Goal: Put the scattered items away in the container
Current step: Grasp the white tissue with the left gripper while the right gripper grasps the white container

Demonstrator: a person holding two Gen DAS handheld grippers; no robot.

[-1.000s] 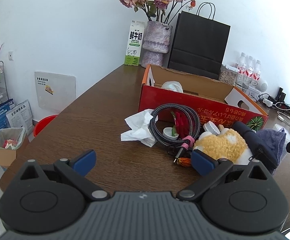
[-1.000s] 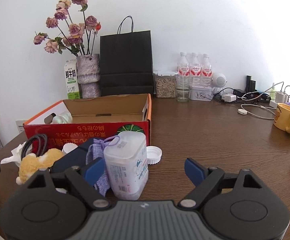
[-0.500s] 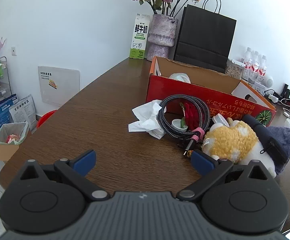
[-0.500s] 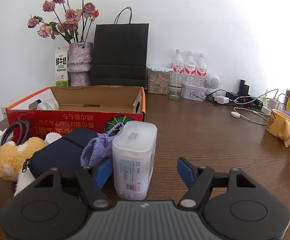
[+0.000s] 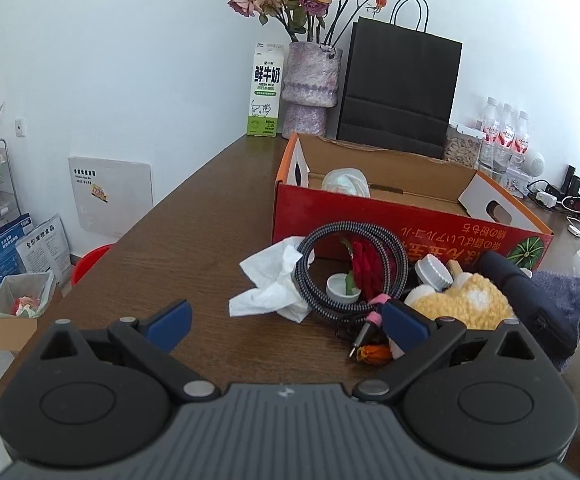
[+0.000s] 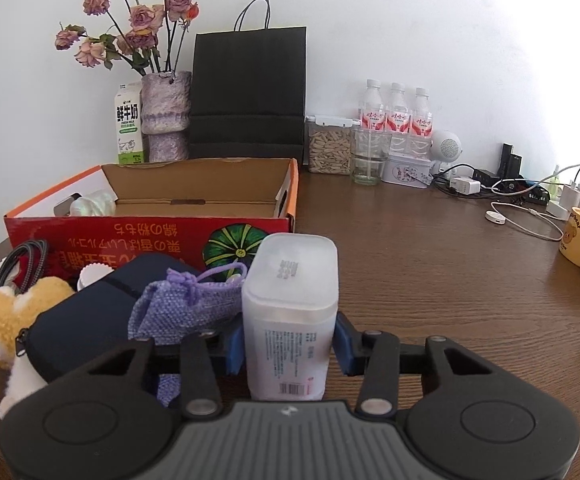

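While closing: right gripper [image 6: 288, 350] jaws flank the upright white tub [image 6: 290, 312], pads at its sides
Left gripper [image 5: 286, 322]: open, empty
Tub: on counter [image 6: 429, 280], before red box [image 6: 150, 232]
Reason: upright suits side grip

Both views are bright and evenly lit by soft daylight, strongest toward three o'clock in the right wrist view, where the white wall [image 6: 469, 40] washes out. The tabletop [image 6: 429, 280] carries a mild sheen there, and shadows under objects are faint and short. Fisheye distortion bows the wall and tabletop edge [image 5: 162, 216], the corners vignette to black, and focus stays sharp, with no motion blur.
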